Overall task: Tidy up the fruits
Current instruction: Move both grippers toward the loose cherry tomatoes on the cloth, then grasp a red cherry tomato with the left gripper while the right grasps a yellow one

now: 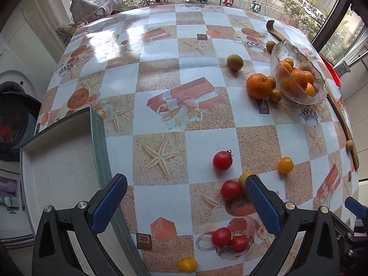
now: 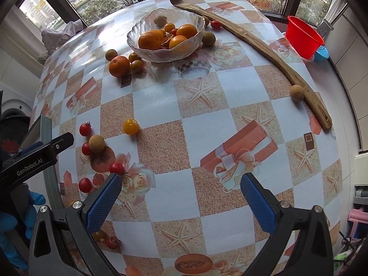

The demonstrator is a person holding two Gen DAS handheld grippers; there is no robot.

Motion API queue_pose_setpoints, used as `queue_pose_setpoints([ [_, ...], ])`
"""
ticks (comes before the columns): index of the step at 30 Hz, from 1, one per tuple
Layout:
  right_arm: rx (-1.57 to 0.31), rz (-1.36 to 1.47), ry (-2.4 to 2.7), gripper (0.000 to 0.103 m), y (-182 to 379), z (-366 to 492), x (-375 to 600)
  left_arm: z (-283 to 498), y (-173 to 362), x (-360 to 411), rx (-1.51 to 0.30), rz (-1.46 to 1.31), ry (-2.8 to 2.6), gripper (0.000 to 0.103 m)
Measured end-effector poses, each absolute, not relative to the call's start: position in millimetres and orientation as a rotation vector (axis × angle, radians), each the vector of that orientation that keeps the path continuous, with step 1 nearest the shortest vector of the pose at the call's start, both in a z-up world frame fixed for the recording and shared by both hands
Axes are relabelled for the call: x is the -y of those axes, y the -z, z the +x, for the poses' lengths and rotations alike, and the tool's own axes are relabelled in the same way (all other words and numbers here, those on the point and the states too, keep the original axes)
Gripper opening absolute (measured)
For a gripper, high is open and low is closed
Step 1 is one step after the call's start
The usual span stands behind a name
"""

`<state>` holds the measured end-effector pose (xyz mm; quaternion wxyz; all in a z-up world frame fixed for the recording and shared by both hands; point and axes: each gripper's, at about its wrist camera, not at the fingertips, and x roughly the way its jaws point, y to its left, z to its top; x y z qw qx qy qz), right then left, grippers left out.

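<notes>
Left tongs (image 1: 186, 197): spread wide, empty, poised low over the counter (image 1: 161, 73) to straddle a fruit.
Right tongs (image 2: 180, 191): parted, holding nothing, hovering above bare cloth.
Red cherry tomatoes (image 1: 230, 189): scattered loose just ahead of the left tongs.
Clear rippled glass bowl (image 2: 195, 19): far ahead of the right tongs, already cradling oranges, likely the collecting place.
Large loose orange (image 2: 119, 66): beside the bowl, left of it.

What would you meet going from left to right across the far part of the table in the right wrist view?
Large orange → glass bowl → green fruit → wooden stick → red basin.
</notes>
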<state>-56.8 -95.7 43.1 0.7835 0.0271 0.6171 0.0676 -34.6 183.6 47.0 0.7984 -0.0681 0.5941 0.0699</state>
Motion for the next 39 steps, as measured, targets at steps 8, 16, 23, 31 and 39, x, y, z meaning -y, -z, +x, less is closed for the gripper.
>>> queue_pose_setpoints([
  [8, -1.328, 0.05, -0.144, 0.103, -45, -58, 96, -32, -41, -181, -1.278, -0.132, -0.14, 0.103],
  [16, -1.331, 0.046, -0.15, 0.103, -43, -52, 91, -23, -39, -183, -1.281, -0.135, -0.144, 0.103],
  [23, -1.345, 0.034, -0.157, 0.103, -33, -42, 90, -11, -27, -176, -1.295, -0.103, -0.14, 0.103],
  [31, -1.347, 0.013, -0.17, 0.103, -26, -33, 84, 2, -8, -170, -1.321, -0.073, -0.123, 0.103],
  [39, -1.342, -0.001, -0.226, 0.099, -12, -22, 68, 6, -2, -173, -1.333, -0.087, -0.094, 0.092],
])
